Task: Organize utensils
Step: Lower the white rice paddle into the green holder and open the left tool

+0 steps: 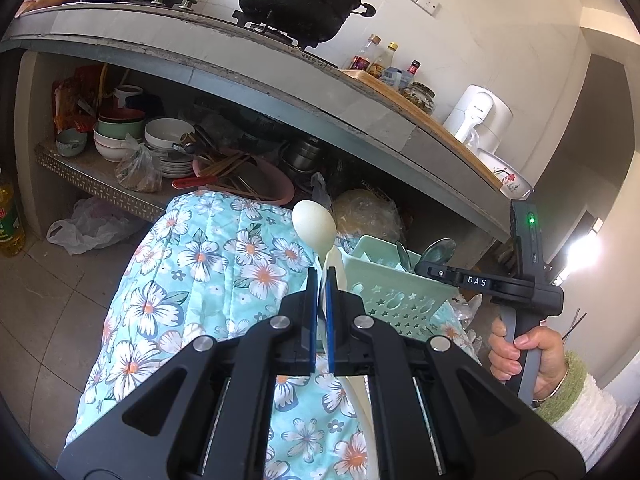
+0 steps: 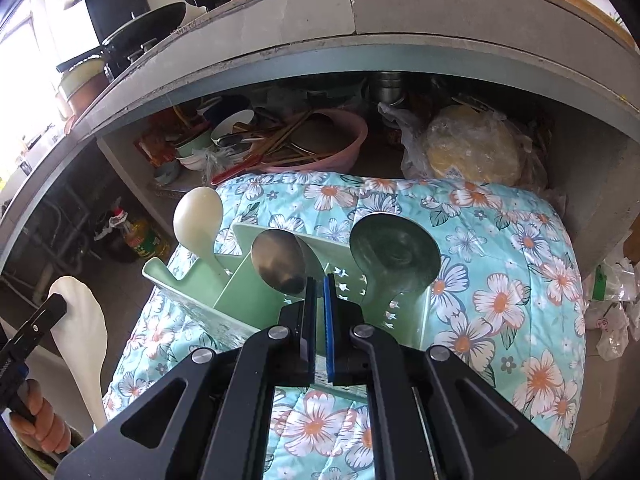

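The right gripper [image 2: 319,280] points down at a green utensil holder [image 2: 192,284] that stands on a floral quilt [image 2: 500,280]. Its jaws are closed, and nothing can be seen between them. In the holder stand a white rice paddle [image 2: 198,216], a metal spoon [image 2: 278,260] and a metal ladle [image 2: 394,248]. At the left edge, the left gripper [image 2: 36,326] holds a white spoon [image 2: 82,332]. Behind the quilt, a pink basin [image 2: 352,136] lies on a shelf.

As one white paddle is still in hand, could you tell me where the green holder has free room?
Left compartment of the holder, between the white spoon and the divider, is largely bare; so is the floral quilt to the holder's right. Crowded: the metal spoon and ladle sections.
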`<state>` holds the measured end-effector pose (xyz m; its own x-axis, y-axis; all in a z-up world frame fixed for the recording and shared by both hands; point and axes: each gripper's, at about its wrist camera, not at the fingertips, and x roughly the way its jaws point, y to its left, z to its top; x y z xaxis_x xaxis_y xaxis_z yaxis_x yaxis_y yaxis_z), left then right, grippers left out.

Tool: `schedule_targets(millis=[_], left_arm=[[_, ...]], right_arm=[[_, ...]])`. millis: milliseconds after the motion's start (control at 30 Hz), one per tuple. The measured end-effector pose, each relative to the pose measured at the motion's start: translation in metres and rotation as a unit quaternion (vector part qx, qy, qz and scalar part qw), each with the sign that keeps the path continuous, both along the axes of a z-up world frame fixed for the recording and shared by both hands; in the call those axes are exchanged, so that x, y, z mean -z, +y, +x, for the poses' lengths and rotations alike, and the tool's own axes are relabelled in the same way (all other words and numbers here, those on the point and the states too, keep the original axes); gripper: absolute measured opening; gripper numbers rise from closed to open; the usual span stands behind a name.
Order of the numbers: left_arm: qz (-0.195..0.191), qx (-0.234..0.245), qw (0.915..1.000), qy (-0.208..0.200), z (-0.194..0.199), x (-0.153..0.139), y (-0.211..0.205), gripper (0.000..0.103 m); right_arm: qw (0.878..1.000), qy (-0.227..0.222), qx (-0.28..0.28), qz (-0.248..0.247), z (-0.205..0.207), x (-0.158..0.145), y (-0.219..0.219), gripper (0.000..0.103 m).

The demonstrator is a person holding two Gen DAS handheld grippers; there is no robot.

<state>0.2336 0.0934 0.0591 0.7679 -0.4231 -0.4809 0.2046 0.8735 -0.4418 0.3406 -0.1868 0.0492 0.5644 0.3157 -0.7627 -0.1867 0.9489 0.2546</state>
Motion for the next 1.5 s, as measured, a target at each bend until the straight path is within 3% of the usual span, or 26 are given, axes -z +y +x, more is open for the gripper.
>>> schedule_targets(millis=[400, 633, 867, 1133, 1333, 1500], left_arm=[[0.009, 0.002, 0.9998, -0.017, -0.001, -0.016, -0.007, 0.003], [0.017, 0.004, 0.9953, -0.096, 0.037, -0.077, -0.029, 0.003], [0.038, -0.025, 0.9876, -0.150, 0.096, -0.110, -0.067, 0.003], [0.097, -0.042, 0.9860, -0.129, 0.138, -0.067, -0.093, 0.003], [0.131, -0.036, 0.9836, -0.119, 0.143, -0.035, -0.101, 0.003], [0.134, -0.022, 0.9851, -0.106, 0.136, -0.023, -0.102, 0.003]], right_arm=[[0.997, -0.044, 0.011, 0.057, -0.016, -0.021, -0.015, 0.011], [0.987, -0.109, 0.018, 0.119, -0.085, -0.054, -0.041, 0.017], [0.982, -0.126, 0.028, 0.139, -0.145, -0.050, -0.063, 0.018], [0.980, -0.105, 0.050, 0.159, -0.161, -0.026, -0.085, 0.018], [0.980, -0.090, 0.056, 0.169, -0.163, -0.011, -0.091, 0.018], [0.979, -0.088, 0.061, 0.173, -0.164, -0.007, -0.093, 0.018]])
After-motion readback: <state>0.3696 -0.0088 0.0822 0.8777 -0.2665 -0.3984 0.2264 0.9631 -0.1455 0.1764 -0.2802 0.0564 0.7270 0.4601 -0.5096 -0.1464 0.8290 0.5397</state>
